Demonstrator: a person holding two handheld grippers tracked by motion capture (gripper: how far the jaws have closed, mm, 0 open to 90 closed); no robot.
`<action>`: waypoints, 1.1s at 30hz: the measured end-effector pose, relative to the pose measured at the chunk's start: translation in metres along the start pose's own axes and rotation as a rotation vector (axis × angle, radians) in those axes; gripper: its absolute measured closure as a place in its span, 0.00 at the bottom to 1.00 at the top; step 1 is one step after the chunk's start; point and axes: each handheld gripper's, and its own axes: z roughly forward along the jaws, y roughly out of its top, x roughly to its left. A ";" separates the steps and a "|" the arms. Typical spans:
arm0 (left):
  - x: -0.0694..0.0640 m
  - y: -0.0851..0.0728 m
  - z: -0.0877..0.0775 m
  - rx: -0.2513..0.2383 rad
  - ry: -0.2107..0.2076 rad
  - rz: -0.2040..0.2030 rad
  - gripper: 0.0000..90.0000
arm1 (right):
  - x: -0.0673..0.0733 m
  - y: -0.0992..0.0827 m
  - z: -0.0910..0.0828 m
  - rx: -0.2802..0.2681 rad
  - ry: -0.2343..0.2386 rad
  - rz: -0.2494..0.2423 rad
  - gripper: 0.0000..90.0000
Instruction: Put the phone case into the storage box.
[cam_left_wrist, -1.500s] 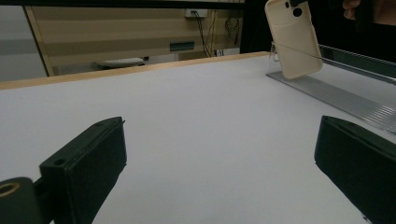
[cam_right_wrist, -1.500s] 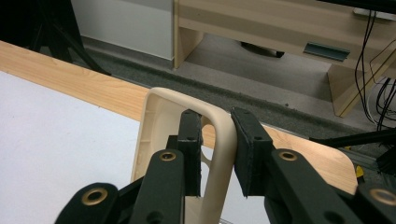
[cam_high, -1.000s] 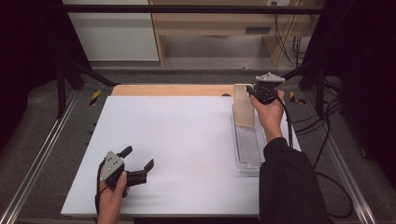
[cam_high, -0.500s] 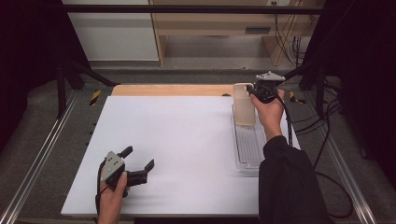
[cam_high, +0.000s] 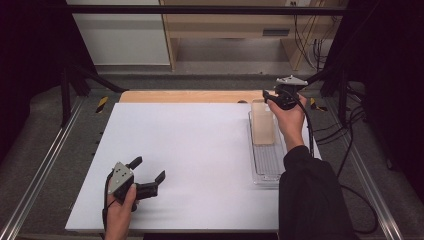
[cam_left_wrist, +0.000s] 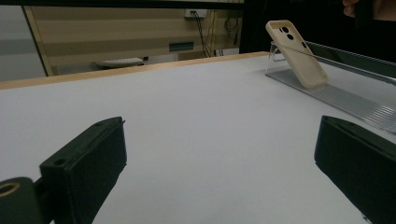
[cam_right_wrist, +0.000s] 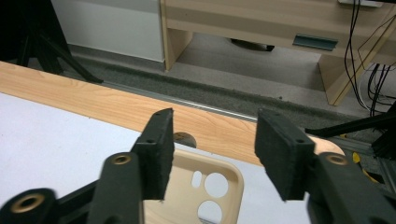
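A beige phone case (cam_high: 263, 129) leans upright, camera holes at the top, on a clear ribbed stand (cam_high: 268, 162) at the right of the white table. My right gripper (cam_high: 270, 96) hovers at the case's top edge. Its jaws have just been opening, and the pads stand apart either side of the case (cam_right_wrist: 196, 191) without touching it; the right gripper (cam_right_wrist: 212, 144) is open. My left gripper (cam_high: 148, 169) rests low at the table's front left, open and holding nothing. From the left gripper (cam_left_wrist: 219, 158) the case (cam_left_wrist: 299, 53) shows far off on its stand (cam_left_wrist: 336, 95).
A wooden strip (cam_high: 190, 96) runs along the table's far edge. Metal rails (cam_high: 45, 165) flank both sides. Cables (cam_high: 345, 135) trail at the right. A yellow-black tool (cam_high: 101, 104) lies off the table's far left corner. White table (cam_high: 190, 150) spreads between the hands.
Both hands have kept their places. The right gripper's jaws look a little wider apart at the case's top, which still leans on the stand.
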 end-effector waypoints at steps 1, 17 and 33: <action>0.000 0.000 0.000 0.000 0.000 0.001 0.02 | 0.000 0.001 -0.001 0.002 -0.002 0.002 0.46; 0.005 0.001 -0.003 0.001 0.010 0.008 0.02 | 0.010 0.009 -0.018 0.029 0.022 0.034 0.14; 0.012 0.002 -0.008 -0.004 0.032 0.019 0.02 | 0.022 0.018 -0.045 0.026 0.091 0.033 0.07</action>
